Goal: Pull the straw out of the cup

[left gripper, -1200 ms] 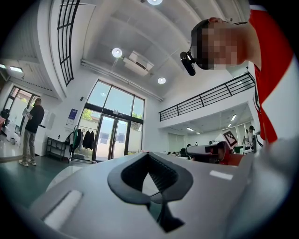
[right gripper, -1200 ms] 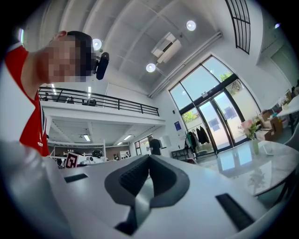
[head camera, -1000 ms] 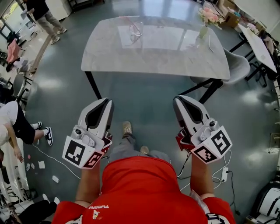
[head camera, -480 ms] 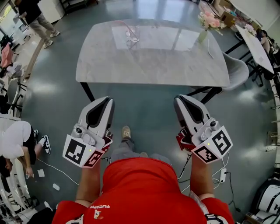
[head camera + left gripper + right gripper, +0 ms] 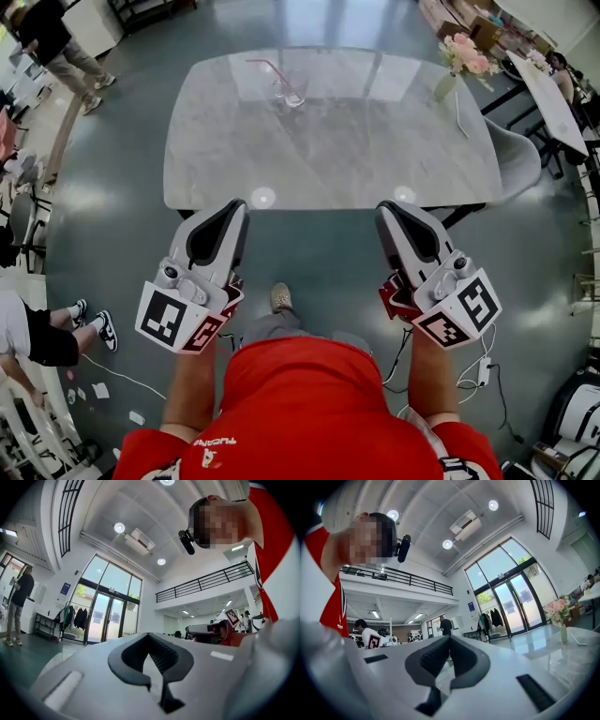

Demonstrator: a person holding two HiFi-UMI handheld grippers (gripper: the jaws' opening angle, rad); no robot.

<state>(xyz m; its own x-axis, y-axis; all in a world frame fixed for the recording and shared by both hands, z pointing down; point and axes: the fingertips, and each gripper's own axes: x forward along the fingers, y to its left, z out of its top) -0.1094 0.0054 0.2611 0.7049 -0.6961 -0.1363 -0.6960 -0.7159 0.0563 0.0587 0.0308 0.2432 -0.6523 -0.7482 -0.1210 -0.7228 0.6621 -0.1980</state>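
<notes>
Left tool [image 5: 230,211] and right tool [image 5: 389,214] are being held shut and empty by the near edge of the bench [image 5: 328,164].
The cup [image 5: 291,91] with the pink straw [image 5: 267,64] is being left far across the bench; if it is being reached for with a shut tool, the cup could be knocked over.

Marble table [image 5: 328,150] — 1 cup [image 5: 292,91] (straw [image 5: 262,63] inside), 1 flower vase [image 5: 444,87].

Nothing reads clearly — the white lettering [image 5: 214,442] on the red shirt [image 5: 300,398] is too small to tell.
</notes>
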